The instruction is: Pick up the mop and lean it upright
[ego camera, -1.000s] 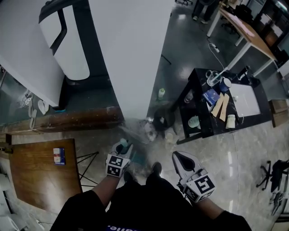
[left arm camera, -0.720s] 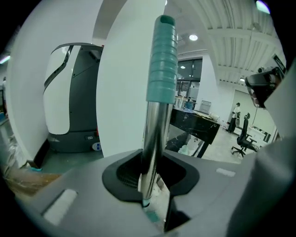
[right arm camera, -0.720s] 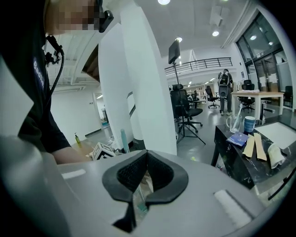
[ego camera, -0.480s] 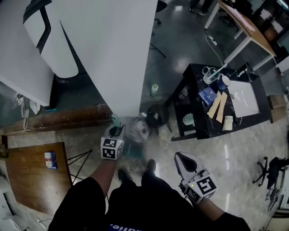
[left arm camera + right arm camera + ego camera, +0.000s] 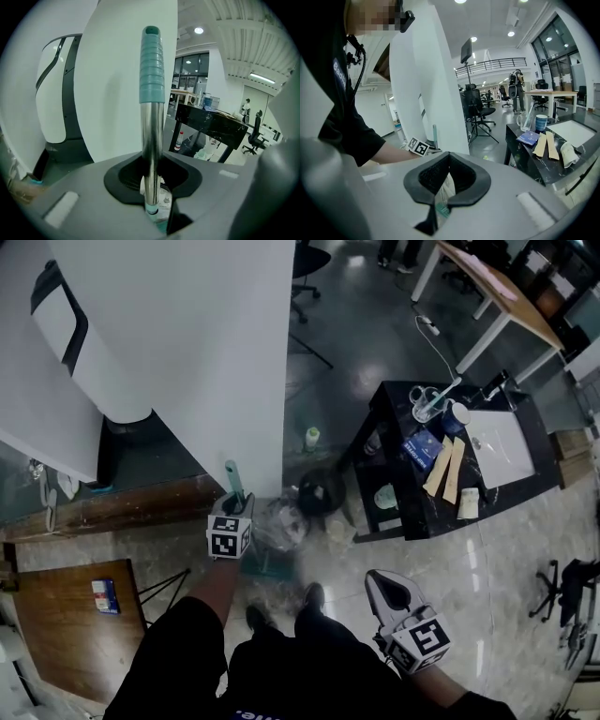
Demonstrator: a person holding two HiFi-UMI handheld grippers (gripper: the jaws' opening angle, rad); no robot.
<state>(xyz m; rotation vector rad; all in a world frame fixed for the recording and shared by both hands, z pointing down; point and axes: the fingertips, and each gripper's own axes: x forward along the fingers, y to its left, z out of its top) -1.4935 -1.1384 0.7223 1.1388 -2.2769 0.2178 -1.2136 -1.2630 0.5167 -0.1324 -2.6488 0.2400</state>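
The mop has a metal pole (image 5: 151, 136) with a ribbed teal grip (image 5: 152, 65) on top, and it stands nearly upright in front of the white pillar (image 5: 126, 84). My left gripper (image 5: 151, 174) is shut on the pole below the grip. In the head view the left gripper (image 5: 234, 507) is close to the pillar's foot, the teal grip (image 5: 231, 476) pokes above it, and the teal mop head (image 5: 269, 563) rests on the floor. My right gripper (image 5: 379, 579) hangs lower right, shut and empty; in its own view its jaws (image 5: 449, 157) meet at the tips.
A black table (image 5: 398, 409) with cups, a booklet and paper stands to the right. A dark bucket (image 5: 319, 493) and a crumpled plastic bag (image 5: 284, 521) lie by the pillar's base. A brown wooden table (image 5: 66, 615) is at lower left. A small bottle (image 5: 311, 438) stands on the floor behind.
My left gripper has carried the mop handle forward to the pillar, away from my feet. The right gripper has shifted only a little, staying low on the right.
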